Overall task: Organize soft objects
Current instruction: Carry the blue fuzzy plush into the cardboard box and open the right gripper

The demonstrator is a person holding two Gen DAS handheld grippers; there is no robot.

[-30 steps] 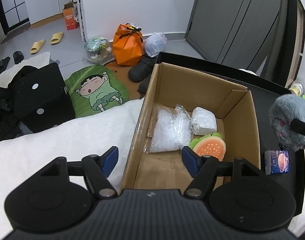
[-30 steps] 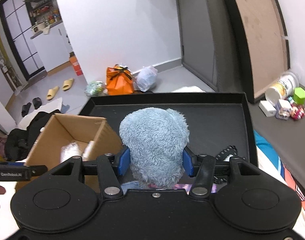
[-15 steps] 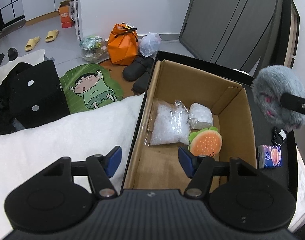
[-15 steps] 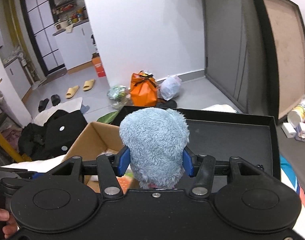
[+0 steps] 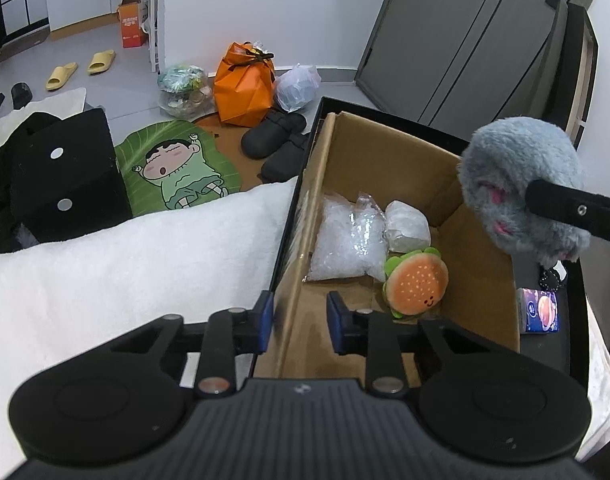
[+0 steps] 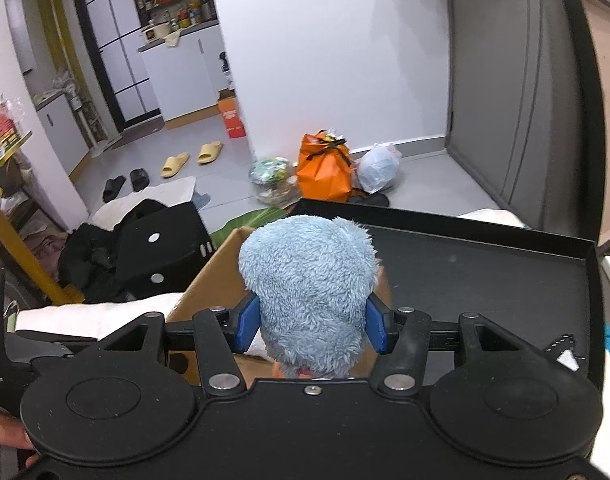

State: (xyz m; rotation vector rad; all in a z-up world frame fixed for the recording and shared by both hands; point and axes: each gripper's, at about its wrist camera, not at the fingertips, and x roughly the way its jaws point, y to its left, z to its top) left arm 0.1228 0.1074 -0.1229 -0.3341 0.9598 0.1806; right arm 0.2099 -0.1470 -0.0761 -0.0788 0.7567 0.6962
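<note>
Nearest the left wrist camera, the left gripper [image 5: 298,322] is straddling the near-left wall of the cardboard box [image 5: 481,280]; its jaws are closing with that wall between them, and a gap is still showing on the inner side, so the pads are not yet pressing it. The box is sitting in a black tray [image 5: 553,354], with a white fleece blanket [image 5: 125,264] lying just to its left. Inside the box, a burger plush [image 5: 417,282] is lying at the near right, touching a clear bag of white pellets [image 5: 347,240], and a small wrapped white bundle [image 5: 407,226] is resting behind it. A small blue packet [image 5: 539,310] is lying in the tray right of the box. The right gripper [image 6: 309,322] is pinching a blue-grey plush toy [image 6: 309,276] between its blue pads and holding it above the box's right wall. Farther off on the floor, an orange bag [image 5: 245,84] and a cartoon floor mat [image 5: 177,168] are lying.
</note>
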